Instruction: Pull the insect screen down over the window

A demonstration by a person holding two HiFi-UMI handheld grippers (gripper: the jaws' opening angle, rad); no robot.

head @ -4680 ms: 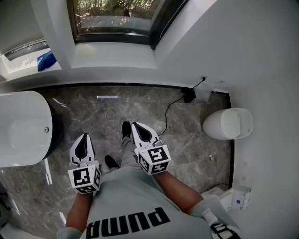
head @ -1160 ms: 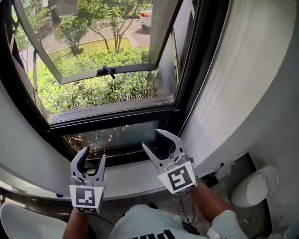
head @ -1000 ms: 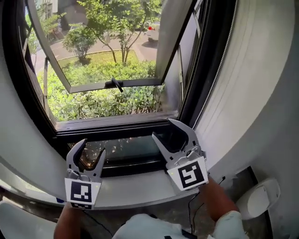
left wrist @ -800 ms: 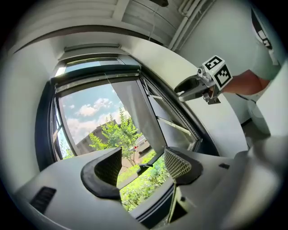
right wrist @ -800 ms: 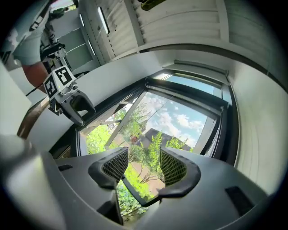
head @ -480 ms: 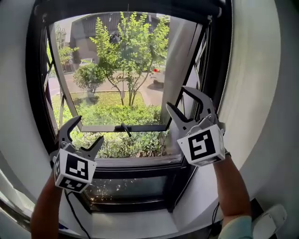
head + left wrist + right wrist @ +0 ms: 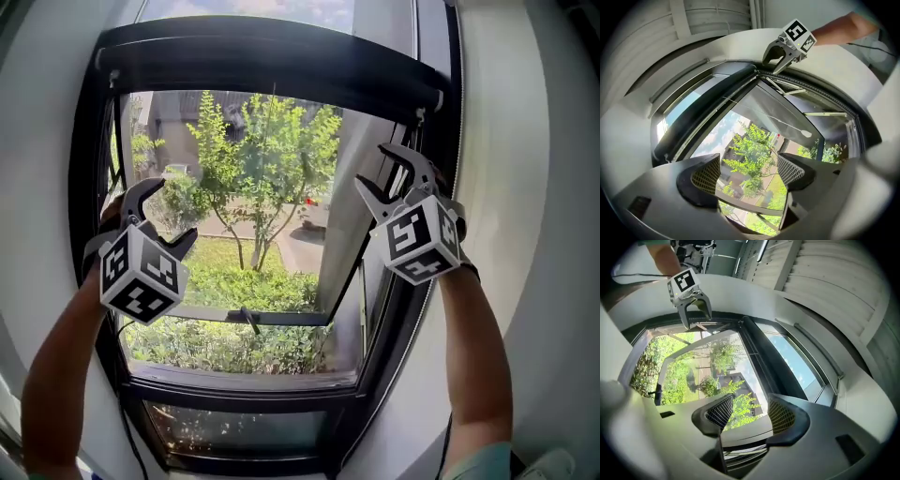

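Observation:
The insect screen is rolled up in a black bar along the top of the black window frame. The bar also shows in the left gripper view and the right gripper view. A thin cord with a white knob hangs from it. My left gripper is raised at the frame's left side, below the bar; its jaws have just been opening and nothing is between them. My right gripper is open and empty near the bar's right end.
The glass sash is swung outward, its handle on the lower rail. Trees and hedges lie outside. White wall flanks the frame on the right. The person's forearms reach up from below.
Both grippers rose from sill height to the top of the window. The head view tilted up from the floor to the frame's top. The left jaws spread wider.

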